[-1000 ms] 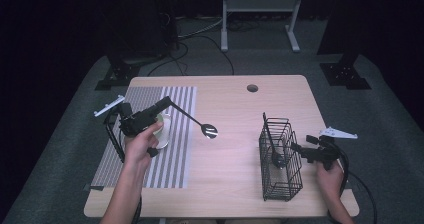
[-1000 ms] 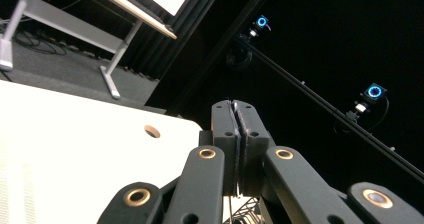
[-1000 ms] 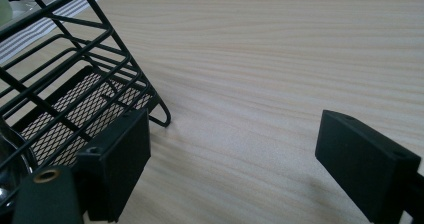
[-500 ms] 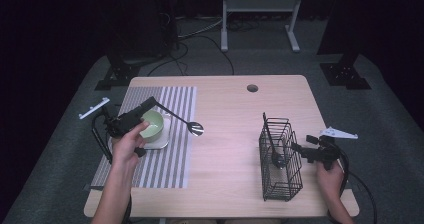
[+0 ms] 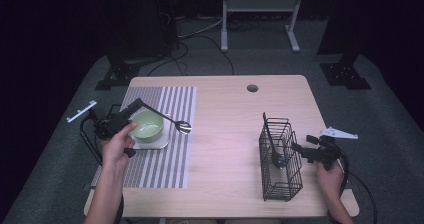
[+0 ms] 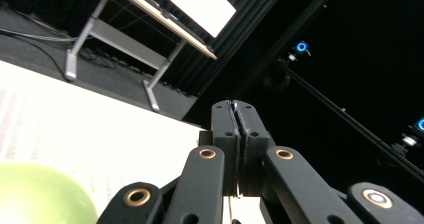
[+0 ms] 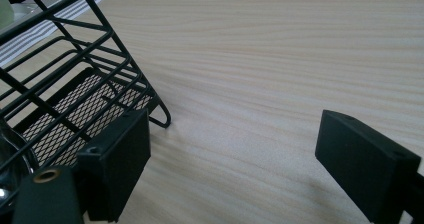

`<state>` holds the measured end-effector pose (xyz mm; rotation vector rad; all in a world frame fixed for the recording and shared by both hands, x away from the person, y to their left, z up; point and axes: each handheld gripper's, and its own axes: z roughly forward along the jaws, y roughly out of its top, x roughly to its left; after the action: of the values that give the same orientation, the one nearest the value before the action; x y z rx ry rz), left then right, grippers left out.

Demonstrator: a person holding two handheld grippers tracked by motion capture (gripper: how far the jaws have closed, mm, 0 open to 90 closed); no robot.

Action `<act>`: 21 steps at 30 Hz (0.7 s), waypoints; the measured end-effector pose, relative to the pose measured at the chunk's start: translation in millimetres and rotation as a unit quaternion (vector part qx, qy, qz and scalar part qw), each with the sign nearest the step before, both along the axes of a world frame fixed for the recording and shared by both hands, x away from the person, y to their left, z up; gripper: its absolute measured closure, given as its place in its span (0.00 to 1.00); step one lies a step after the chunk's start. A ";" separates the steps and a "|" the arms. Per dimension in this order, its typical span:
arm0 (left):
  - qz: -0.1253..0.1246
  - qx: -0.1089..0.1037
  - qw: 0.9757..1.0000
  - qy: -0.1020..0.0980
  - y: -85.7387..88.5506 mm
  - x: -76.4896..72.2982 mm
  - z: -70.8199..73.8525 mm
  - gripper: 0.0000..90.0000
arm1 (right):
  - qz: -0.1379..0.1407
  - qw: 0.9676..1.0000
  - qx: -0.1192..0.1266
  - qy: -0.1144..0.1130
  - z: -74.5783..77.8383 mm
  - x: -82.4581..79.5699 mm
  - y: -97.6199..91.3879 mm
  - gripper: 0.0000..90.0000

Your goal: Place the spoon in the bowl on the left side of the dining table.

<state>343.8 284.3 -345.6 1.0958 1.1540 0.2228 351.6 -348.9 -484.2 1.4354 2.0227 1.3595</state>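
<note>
Nearest to us, on the right side of the table [image 5: 225, 184], the wire basket [image 5: 281, 156] already stands with one dark-handled utensil [image 5: 276, 159] upright inside it, so we judge that part of the clearing done. Farther off on the left, the spoon [image 5: 170, 120] is not yet put away: it hangs above the striped placemat [image 5: 165, 169], its handle slanting over the green bowl [image 5: 146, 124] and its shiny head just past the bowl's right rim. The bowl itself sits on a grey plate [image 5: 161, 144] on the mat. What we think is left is to carry the spoon across the bare wood to the basket, well apart from it on the right, and drop it in handle up. As for the fingers, the right gripper [image 5: 299, 152] waits just beside the basket's near right side with its jaws spread wide. They hold nothing, and the left jaw sits close to the wires, though we cannot tell whether it touches them. The left gripper [image 5: 134, 107] has its jaws pressed together on the far end of the spoon's thin handle, which shows as a thin line between them in the left gripper view.
</note>
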 end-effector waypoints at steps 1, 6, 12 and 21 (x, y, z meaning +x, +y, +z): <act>0.003 0.001 1.000 0.002 2.2 0.3 -0.7 0.99 | 0.000 1.000 0.000 0.000 0.0 0.0 0.0 0.15; 0.018 -0.002 1.000 0.007 12.2 1.3 -3.9 0.99 | -0.001 1.000 0.000 0.000 0.0 0.0 -0.2 0.15; 0.038 -0.004 0.999 0.008 21.1 0.5 -5.6 0.99 | -0.001 1.000 0.001 0.001 -0.1 0.2 -0.5 0.15; 0.054 0.001 0.998 0.014 31.7 2.1 -6.1 0.99 | -0.001 1.000 0.004 0.000 -0.3 0.4 -1.2 0.15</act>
<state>345.9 316.0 -351.7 1.0427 1.2401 0.2942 352.0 -350.1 -484.5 1.4407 2.0180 1.3690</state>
